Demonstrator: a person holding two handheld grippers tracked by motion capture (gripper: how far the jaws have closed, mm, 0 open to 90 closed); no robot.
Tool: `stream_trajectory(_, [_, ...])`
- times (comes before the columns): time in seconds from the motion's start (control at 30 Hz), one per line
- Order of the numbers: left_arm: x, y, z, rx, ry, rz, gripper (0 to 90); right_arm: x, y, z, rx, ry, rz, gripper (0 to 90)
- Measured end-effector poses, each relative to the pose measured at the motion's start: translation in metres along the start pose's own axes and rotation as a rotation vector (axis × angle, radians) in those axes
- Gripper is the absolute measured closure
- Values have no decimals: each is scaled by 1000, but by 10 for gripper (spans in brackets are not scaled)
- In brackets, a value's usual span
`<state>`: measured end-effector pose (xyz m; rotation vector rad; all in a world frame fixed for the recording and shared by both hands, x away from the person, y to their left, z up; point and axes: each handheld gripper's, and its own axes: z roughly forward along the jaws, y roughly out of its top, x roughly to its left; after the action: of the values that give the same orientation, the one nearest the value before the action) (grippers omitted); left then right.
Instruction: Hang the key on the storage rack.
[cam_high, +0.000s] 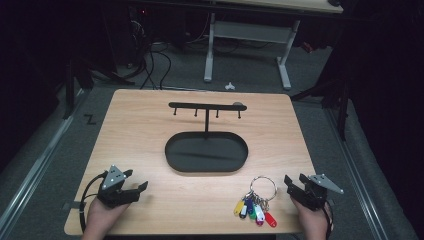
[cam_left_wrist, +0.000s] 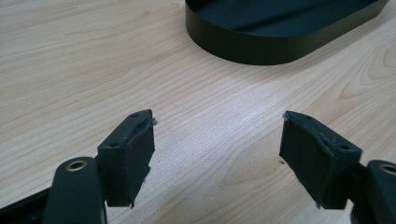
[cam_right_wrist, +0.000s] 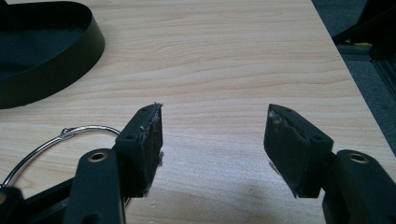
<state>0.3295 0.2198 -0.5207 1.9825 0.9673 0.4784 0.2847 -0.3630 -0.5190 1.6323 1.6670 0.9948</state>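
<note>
A black key stand with an oval tray base (cam_high: 206, 152) and a hook bar (cam_high: 206, 106) stands mid-table. A metal key ring (cam_high: 263, 188) with several coloured tags (cam_high: 254, 211) lies near the front right edge. My right gripper (cam_high: 296, 180) rests open just right of the ring, nothing between its pads. In the right gripper view the ring (cam_right_wrist: 56, 142) curves past the left jaw of the right gripper (cam_right_wrist: 214, 133). My left gripper (cam_high: 136, 180) sits open at the front left, over bare wood (cam_left_wrist: 217, 135). The tray wall (cam_left_wrist: 261, 44) lies ahead of it.
The wooden table (cam_high: 140, 130) ends close on the right, with grey floor (cam_right_wrist: 364, 65) beyond the edge. Behind the table stand a white desk frame (cam_high: 247, 50) and cables (cam_high: 150, 65) on the floor.
</note>
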Motion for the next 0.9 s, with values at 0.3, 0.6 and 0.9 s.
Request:
stream_trajectory(0.3, [-1,2,5,6,1,8,253,2,-4,-1,34,48,-14,446])
stream_trajectory(0.6, [2,0,3,-2,1,-6,249,10,-2,3,34,80,-57,442])
stream_trajectory(0.9, [-2,-4,2,9,-10,-10,248,24,6,0,19,91,-120,410])
